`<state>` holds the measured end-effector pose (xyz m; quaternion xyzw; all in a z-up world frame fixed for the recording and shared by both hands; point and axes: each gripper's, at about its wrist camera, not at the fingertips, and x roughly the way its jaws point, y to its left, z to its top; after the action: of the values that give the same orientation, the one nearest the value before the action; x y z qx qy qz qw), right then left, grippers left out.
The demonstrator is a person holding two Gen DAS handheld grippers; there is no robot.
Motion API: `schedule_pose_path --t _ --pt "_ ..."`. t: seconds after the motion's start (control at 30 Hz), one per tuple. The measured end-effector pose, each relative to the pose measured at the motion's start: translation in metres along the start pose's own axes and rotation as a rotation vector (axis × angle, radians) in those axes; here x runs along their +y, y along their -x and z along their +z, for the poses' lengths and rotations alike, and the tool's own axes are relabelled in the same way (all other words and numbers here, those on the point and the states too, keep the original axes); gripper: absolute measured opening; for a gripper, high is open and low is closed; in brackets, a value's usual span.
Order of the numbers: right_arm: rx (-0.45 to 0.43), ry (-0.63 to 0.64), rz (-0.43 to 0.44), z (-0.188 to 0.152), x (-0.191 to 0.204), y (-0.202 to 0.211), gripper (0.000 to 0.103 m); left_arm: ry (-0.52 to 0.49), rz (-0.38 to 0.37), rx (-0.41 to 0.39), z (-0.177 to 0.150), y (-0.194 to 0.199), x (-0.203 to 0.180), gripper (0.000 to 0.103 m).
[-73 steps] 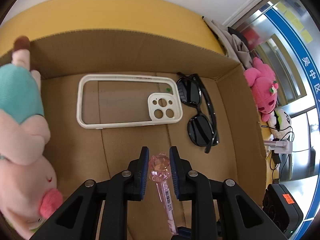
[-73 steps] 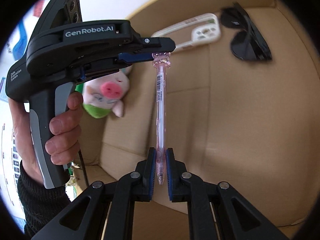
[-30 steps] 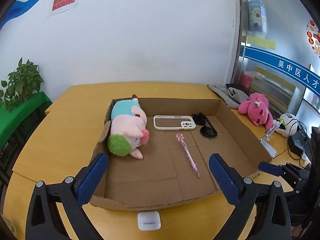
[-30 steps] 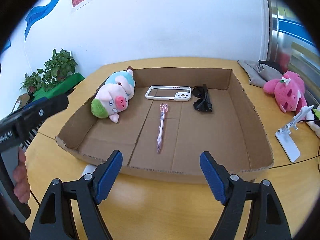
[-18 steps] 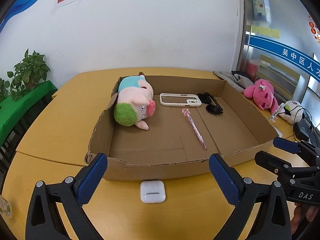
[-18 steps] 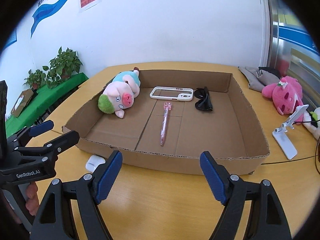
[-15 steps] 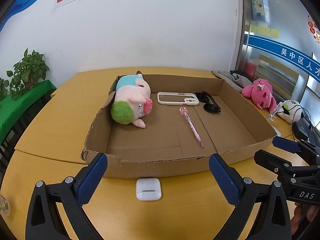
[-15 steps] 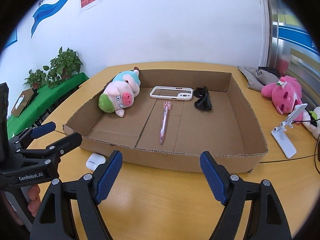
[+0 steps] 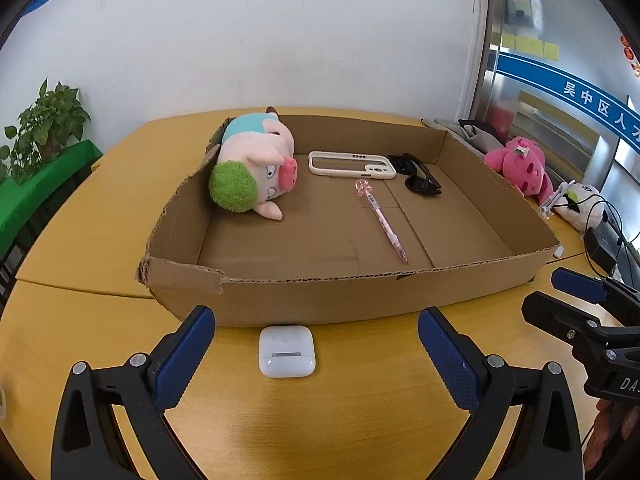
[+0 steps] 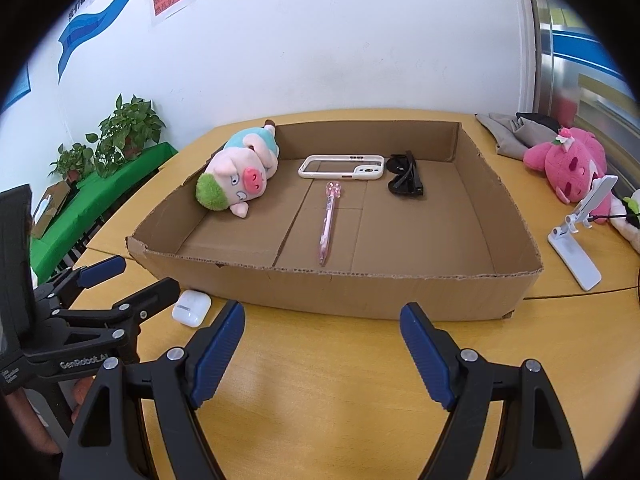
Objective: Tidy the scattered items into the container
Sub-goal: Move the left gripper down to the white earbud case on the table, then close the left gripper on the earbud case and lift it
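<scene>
A shallow cardboard box (image 9: 360,292) (image 10: 360,296) lies on the yellow table. Inside it are a plush pig (image 9: 256,172) (image 10: 236,172), a white phone case (image 9: 350,164) (image 10: 342,167), black sunglasses (image 9: 418,178) (image 10: 405,180) and a pink pen (image 9: 382,220) (image 10: 328,220). A white earbud case (image 9: 286,352) (image 10: 191,307) sits on the table outside the box's front wall. My left gripper (image 9: 316,356) is open, with the earbud case between its fingers. My right gripper (image 10: 322,356) is open and empty, in front of the box.
A pink plush (image 9: 520,164) (image 10: 568,164), a white phone stand (image 10: 576,240), a folded grey cloth (image 10: 516,132) and cables lie on the table right of the box. Potted plants (image 10: 116,136) stand on a green surface at the left.
Both grippers have let go of the pen, opened and pulled back out of the box. The left gripper has since come lower and closer to the earbud case.
</scene>
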<state>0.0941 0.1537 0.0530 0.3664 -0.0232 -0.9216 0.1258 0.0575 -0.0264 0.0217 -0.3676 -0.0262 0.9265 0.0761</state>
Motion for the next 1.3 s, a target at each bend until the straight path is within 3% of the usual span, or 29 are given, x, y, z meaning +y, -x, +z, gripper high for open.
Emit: schedule_pose_path --t 0.33,0.43,0.6,0.67,0.7,0.8,1.03,1.17,1.3 --pt "0.062 -0.066 0.019 -0.028 -0.017 -0.013 0.080 0.012 0.032 0.151 -0.018 -0.056 0.011 0.099" --pt "0.074 -0.080 0.017 -0.034 -0.021 -0.015 0.080 0.035 0.019 0.199 -0.023 -0.067 0.014 0.090" --pt "0.097 -0.089 0.022 -0.041 -0.023 -0.019 0.080 0.041 0.045 0.193 -0.024 -0.067 0.016 0.079" --pt "0.103 -0.091 0.026 -0.043 -0.023 -0.020 0.080 0.025 0.065 0.193 -0.023 -0.065 0.016 0.056" --pt "0.106 -0.093 0.031 -0.043 -0.023 -0.021 0.080 0.016 0.070 0.195 -0.023 -0.065 0.016 0.050" --pt "0.113 -0.094 0.055 -0.044 -0.022 -0.022 0.080 -0.020 0.046 0.208 -0.025 -0.063 0.013 0.047" --pt "0.151 -0.116 0.192 -0.044 -0.021 -0.025 0.080 -0.128 -0.058 0.244 -0.051 -0.039 -0.018 0.047" --pt "0.228 -0.123 0.339 -0.042 -0.012 -0.036 0.080 -0.212 -0.110 0.247 -0.067 -0.024 -0.042 0.047" --pt "0.332 -0.015 0.456 -0.037 0.015 -0.051 0.080 -0.241 -0.144 0.239 -0.075 -0.018 -0.052 0.047"
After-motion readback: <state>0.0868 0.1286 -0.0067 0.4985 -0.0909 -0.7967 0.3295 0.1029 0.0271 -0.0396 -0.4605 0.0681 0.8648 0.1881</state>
